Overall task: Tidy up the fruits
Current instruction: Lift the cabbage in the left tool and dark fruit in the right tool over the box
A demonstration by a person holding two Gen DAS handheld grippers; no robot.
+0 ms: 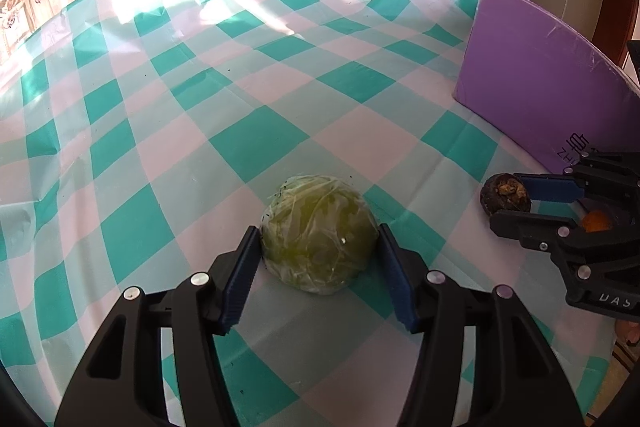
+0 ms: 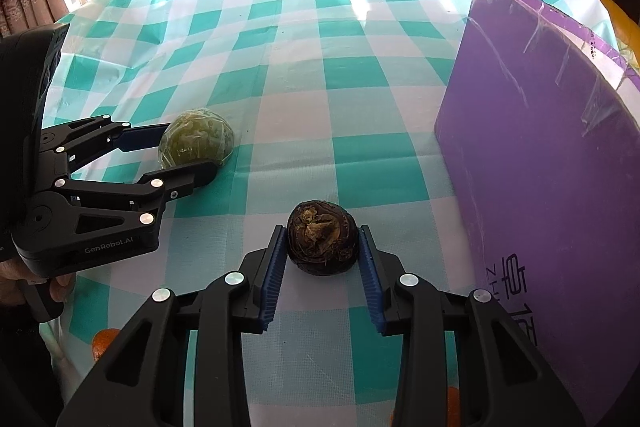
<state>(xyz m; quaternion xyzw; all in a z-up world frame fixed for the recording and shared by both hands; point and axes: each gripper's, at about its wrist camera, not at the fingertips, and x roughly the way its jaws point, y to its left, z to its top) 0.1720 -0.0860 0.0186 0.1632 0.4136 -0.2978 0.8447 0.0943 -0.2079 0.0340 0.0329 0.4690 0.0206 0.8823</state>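
Observation:
A green round fruit wrapped in clear film [image 1: 319, 234] lies on the checked tablecloth. My left gripper [image 1: 318, 247] has its blue pads against both sides of it; it also shows in the right wrist view [image 2: 188, 151] around the green fruit [image 2: 196, 143]. A dark brown wrinkled fruit [image 2: 322, 237] lies on the cloth between the pads of my right gripper [image 2: 323, 243], which touch its sides. The right gripper also shows in the left wrist view [image 1: 510, 201] around the dark fruit [image 1: 505, 194]. Both fruits rest on the table.
A purple cardboard box [image 2: 548, 155] stands upright on the right, close to the right gripper. An orange fruit [image 1: 596, 221] shows behind the right gripper's fingers. The teal-and-white tablecloth [image 1: 280, 75] stretches ahead, sunlit at the far side.

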